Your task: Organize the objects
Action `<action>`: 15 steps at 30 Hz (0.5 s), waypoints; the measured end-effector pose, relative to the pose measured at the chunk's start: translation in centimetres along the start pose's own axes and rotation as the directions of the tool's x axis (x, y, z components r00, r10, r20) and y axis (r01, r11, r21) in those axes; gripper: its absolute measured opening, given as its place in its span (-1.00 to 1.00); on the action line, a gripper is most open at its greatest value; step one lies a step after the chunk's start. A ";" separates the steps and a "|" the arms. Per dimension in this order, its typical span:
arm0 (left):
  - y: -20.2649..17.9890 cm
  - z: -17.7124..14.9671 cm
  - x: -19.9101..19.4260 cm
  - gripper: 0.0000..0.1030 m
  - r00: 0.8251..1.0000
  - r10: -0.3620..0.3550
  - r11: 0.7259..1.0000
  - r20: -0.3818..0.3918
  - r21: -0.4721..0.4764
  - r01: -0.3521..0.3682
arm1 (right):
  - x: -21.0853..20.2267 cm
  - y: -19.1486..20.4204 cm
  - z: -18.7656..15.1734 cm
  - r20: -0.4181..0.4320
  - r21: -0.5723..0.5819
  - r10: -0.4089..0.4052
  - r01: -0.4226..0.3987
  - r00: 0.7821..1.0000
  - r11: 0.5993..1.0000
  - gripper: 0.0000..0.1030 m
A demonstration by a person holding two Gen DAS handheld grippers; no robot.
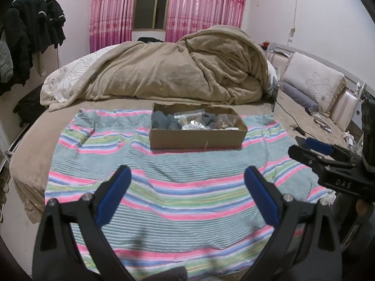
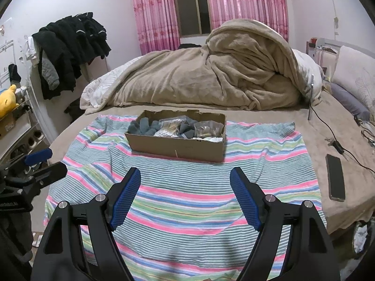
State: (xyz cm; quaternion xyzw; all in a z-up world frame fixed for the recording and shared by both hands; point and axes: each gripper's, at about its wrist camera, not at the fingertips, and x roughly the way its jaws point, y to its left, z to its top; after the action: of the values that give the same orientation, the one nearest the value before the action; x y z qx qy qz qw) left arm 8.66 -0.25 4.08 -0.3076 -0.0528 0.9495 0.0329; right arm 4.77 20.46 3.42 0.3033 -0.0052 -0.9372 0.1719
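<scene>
Right wrist view is showing both grippers, left gripper and right gripper, hovering spread and empty while socks and packets are sitting inside the cardboard box, the striped cloth lying bare.

Between both grippers and the cardboard box the striped cloth lies bare — nothing stands on it, so the way in is open from the front. The box top is open too, though grey bundles and clear bags fill it. Behind it the heaped beige blanket walls off the far side. Off to the right a phone and a black cable lie on the bed — clear of the cloth.
</scene>
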 end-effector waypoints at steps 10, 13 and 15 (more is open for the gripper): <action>-0.3 0.2 2.4 0.91 1.000 -0.009 1.000 -0.019 0.002 0.009 | 2.1 -1.5 0.1 -0.024 0.016 -0.003 0.004 1.000 1.000 0.58; -0.1 0.3 3.0 0.91 1.000 -0.010 1.000 -0.021 -0.010 0.010 | 2.7 -1.9 0.1 -0.030 0.024 -0.001 0.001 1.000 1.000 0.58; 0.0 0.3 3.5 0.91 1.000 -0.010 1.000 -0.029 -0.016 0.010 | 3.0 -2.1 0.1 -0.033 0.024 0.000 0.000 0.999 1.000 0.58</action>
State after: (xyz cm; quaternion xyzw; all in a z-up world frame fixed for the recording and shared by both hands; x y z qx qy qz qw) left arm 5.66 0.06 2.33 -0.3211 -0.0612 0.9444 0.0360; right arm 1.72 21.40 1.58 0.3206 -0.0138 -0.9321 0.1682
